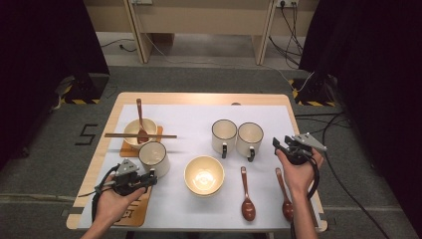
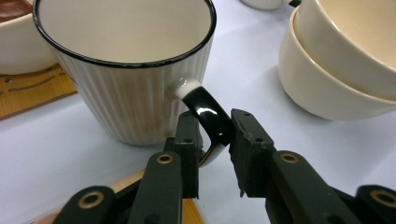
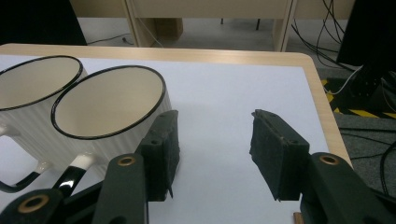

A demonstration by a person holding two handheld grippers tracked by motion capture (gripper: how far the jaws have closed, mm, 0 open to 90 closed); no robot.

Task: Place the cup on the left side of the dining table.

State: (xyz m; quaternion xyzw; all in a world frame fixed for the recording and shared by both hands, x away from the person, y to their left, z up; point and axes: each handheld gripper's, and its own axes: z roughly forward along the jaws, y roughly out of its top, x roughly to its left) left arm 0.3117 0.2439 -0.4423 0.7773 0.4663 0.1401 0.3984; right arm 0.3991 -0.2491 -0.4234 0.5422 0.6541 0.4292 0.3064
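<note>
While the left gripper [image 2: 214, 140] is closing its jaws around the black handle [image 2: 208, 116] of the ribbed mug [image 2: 123, 65], the handle is standing between the two pads, touching the right one and sitting just beside the left, so I cannot tell whether the pinch is firm yet. In the high view that mug [image 1: 154, 158] is sitting at the table's left, just beside the wooden mat, its handle pointing toward the person and the left gripper [image 1: 147, 180] lying straight behind it. The handle's loop is running top to bottom, crosswise to the jaws. The right gripper [image 3: 212, 154] is hanging wide and empty by the table's right edge, two more mugs [image 3: 100, 112] near it. No brand or lettering is showing on the mug; a "5" is marked on the floor [image 1: 87, 134].
</note>
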